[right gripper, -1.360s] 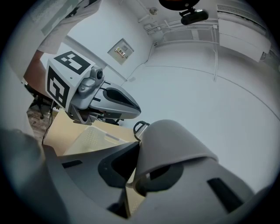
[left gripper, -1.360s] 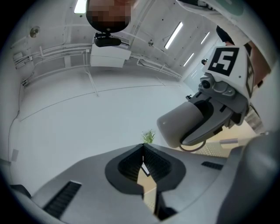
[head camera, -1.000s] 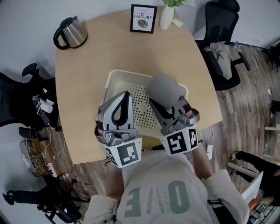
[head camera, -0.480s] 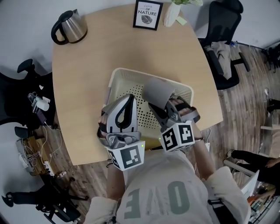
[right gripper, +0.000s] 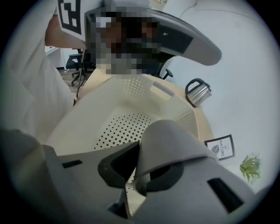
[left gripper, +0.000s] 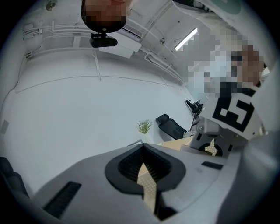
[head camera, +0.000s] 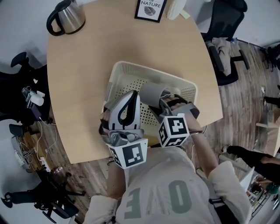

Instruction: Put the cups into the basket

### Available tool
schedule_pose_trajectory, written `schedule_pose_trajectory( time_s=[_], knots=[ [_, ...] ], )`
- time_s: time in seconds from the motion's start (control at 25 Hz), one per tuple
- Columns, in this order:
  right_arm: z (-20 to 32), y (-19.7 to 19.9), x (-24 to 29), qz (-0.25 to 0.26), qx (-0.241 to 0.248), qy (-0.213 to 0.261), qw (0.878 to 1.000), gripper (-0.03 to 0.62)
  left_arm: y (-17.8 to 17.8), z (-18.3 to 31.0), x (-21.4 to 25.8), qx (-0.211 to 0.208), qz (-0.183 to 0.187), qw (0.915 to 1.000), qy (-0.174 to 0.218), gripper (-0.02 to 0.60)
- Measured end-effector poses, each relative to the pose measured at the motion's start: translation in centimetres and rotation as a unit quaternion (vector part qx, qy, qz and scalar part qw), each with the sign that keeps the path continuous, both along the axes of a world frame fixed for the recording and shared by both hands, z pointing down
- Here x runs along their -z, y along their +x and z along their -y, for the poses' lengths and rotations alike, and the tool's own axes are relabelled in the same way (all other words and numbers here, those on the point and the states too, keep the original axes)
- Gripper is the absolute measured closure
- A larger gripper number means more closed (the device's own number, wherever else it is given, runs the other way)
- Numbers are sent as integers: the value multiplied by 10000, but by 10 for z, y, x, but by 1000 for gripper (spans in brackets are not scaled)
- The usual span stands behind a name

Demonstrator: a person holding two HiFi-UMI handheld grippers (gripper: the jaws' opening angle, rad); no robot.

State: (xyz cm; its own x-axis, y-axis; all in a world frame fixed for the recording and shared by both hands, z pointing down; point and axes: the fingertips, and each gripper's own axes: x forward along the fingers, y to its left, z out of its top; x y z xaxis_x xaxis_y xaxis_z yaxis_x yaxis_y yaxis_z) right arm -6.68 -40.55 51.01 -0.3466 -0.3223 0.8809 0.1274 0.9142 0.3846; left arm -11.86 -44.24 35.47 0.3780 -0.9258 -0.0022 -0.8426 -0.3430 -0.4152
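1. Under both tools lies the pale wooden bench (head camera: 74, 87). A kettle (head camera: 65, 17) and a framed print (head camera: 151, 8) stand at its far edge, well apart from the work.
2. Mid-bench sits the cream basket (head camera: 148, 72). Its perforated floor is open to view, and its rim rises on every side of the carried cup.
3. The left hand-held gripper (head camera: 130, 96) hangs over the basket's near-left corner. Its jaws are closed together on nothing, and it tips upward toward the wall in its own view (left gripper: 143, 168).
4. The right hand-held gripper (head camera: 162, 105) is clamped on the grey cup (head camera: 150, 93), which fills the space between its jaws (right gripper: 175, 140).
5. The cup is inside the basket's outline, over the near-right part of the floor. It juts beyond the jaws, away from the person, and its long axis seems to run roughly along them. Whether it touches the floor cannot be told.
6. The likely move is straight down and then letting go. The basket's right wall and the left tool both sit near, so the open room lies toward the far-left of the floor.
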Motion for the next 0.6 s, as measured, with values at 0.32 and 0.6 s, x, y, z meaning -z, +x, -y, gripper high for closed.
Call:
schedule_pose_trajectory(
  time_s=[0.32, 0.6],
  knots=[
    [-6, 8, -32, -824, 241, -503, 9950, 560, -8, 9, -8, -1, -225, 9996, -153, 572],
    [-14, 18, -62, -1491, 366, -893, 9841, 560, -8, 12, -12, -98, -377, 9988, -289, 572]
  ],
)
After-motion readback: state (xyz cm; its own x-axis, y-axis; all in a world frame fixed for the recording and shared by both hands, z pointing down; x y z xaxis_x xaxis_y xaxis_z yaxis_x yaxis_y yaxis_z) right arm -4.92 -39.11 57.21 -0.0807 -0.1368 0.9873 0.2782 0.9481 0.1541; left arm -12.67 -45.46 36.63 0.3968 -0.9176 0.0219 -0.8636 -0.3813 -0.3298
